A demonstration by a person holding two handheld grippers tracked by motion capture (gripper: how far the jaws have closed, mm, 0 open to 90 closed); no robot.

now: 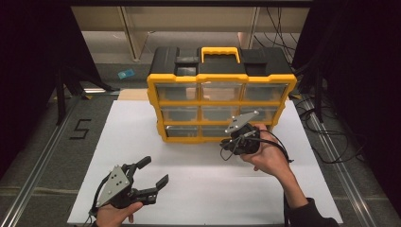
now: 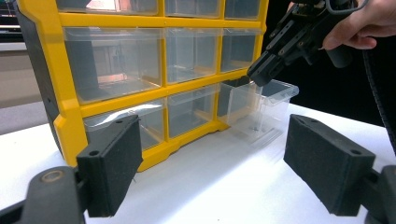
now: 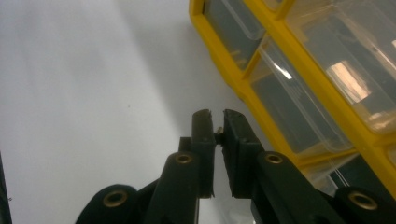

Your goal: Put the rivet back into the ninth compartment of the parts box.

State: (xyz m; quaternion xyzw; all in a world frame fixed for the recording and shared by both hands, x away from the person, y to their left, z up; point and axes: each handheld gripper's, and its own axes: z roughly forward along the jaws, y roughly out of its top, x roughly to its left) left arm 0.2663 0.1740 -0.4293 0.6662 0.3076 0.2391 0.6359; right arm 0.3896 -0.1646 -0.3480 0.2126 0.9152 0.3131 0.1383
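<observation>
Right gripper [image 2: 261, 77] closed, flat black pads nearly meeting on something tiny and brassy, too small to identify, just above clear plastic drawer [image 2: 261, 109] pulled out of yellow-framed organizer [image 1: 220, 101], bottom right slot. Left gripper [image 1: 153, 182] spread wide, matte foam pads empty, well before organizer on smooth white board [image 1: 213, 189].

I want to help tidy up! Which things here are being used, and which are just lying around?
In use: yellow organizer box; pulled-out clear drawer; right hand-held gripper, shut.
Lying about: blue thing on floor; cables; left hand-held gripper, open, idle.
</observation>
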